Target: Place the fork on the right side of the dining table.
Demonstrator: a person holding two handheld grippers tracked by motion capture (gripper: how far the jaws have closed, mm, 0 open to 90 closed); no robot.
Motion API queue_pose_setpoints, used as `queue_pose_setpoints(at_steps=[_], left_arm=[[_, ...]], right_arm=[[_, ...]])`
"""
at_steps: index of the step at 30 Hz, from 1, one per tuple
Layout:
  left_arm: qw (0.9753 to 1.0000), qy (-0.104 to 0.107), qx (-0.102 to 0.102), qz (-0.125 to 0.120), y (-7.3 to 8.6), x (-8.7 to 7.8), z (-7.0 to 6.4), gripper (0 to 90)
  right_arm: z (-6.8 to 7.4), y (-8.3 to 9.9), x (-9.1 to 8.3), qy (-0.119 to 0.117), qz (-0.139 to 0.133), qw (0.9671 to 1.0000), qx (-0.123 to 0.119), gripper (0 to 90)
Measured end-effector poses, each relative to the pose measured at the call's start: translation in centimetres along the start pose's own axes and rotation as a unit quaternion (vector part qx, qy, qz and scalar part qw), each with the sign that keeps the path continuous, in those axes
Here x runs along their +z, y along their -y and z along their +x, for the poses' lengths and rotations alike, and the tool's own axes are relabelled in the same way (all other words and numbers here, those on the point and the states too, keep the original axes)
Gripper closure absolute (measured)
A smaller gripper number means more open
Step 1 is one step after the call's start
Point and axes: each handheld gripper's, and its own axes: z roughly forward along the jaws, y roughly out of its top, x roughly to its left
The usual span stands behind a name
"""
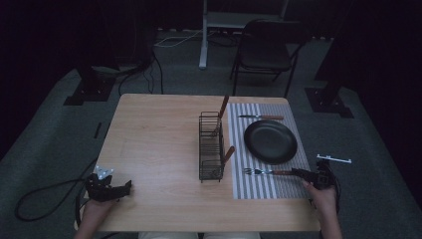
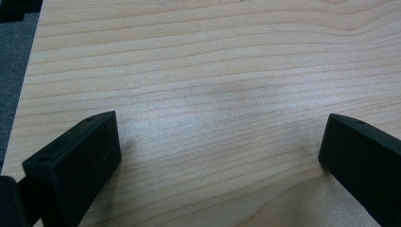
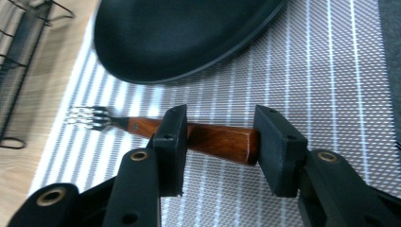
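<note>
A fork (image 1: 259,172) with a wooden handle (image 3: 222,142) lies on the striped placemat (image 1: 263,188) just in front of a black plate (image 1: 270,141), tines to the left. My right gripper (image 1: 297,173) hovers over the handle's end. In the right gripper view its jaws (image 3: 220,137) stand apart and straddle the handle without pinching it, with the plate (image 3: 179,33) just beyond. My left gripper (image 1: 124,188) rests at the table's near left corner, wide open (image 2: 222,137) over bare wood.
A black wire rack (image 1: 211,147) stands mid-table, left of the mat, with two wooden-handled utensils (image 1: 222,107) in it. A knife (image 1: 261,117) lies on the mat behind the plate. A folding chair (image 1: 263,47) stands beyond the table.
</note>
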Motion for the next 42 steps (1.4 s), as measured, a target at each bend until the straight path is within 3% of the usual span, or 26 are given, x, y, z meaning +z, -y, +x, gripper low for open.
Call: queue_pose_setpoints(at_steps=[7, 10, 19, 21, 22, 24, 27, 28, 29, 31, 37, 42], left_arm=[[1.0000, -0.002, -0.001, 0.001, 0.0, -0.1, 0.0, 0.0], [1.0000, -0.002, -0.001, 0.001, 0.0, 0.0, 0.0, 0.0], [1.0000, -0.002, -0.001, 0.001, 0.0, 0.0, 0.0, 0.0], [1.0000, -0.002, -0.001, 0.001, 0.0, 0.0, 0.0, 0.0], [1.0000, -0.002, -0.001, 0.001, 0.0, 0.0, 0.0, 0.0], [1.0000, -0.002, -0.001, 0.001, 0.0, 0.0, 0.0, 0.0], [1.0000, -0.002, -0.002, 0.000, 0.0, 0.0, 0.0, 0.0], [1.0000, -0.002, -0.002, 0.001, 0.0, -0.1, 0.0, 0.0], [1.0000, -0.002, -0.002, 0.001, 0.0, -0.1, 0.0, 0.0], [1.0000, -0.002, -0.002, 0.001, 0.0, -0.1, 0.0, 0.0], [1.0000, -0.003, -0.004, 0.001, 0.1, -0.1, -0.1, 0.0], [1.0000, -0.003, -0.004, 0.000, 0.1, -0.1, -0.1, 0.0]], right_arm=[[-0.7, -0.5, 1.1, 0.035, 0.017, 0.9992, -0.007, 53.5], [-0.7, -0.6, 1.3, 0.039, 0.017, 0.9991, -0.008, 53.0], [0.5, -0.4, 1.1, 0.066, 0.006, 0.9973, -0.033, 36.1], [1.0, -0.3, 0.9, 0.059, 0.003, 0.9974, -0.041, 27.6], [1.0, -0.3, 0.9, 0.059, 0.003, 0.9974, -0.041, 27.6], [1.9, 0.3, 0.6, 0.060, 0.000, 0.9963, -0.061, 22.8], [2.5, 0.7, 0.5, 0.050, 0.001, 0.9961, -0.072, 19.0], [2.7, 0.9, 0.6, 0.052, -0.001, 0.9956, -0.078, 17.9], [3.6, 1.7, 0.7, 0.068, -0.006, 0.9932, -0.094, 17.1], [4.2, 2.2, 0.9, 0.071, -0.003, 0.9919, -0.106, 13.7], [5.3, 3.7, 1.3, 0.082, -0.014, 0.9899, -0.115, 13.3], [5.9, 5.3, 2.1, 0.111, -0.016, 0.9862, -0.122, 11.9]])
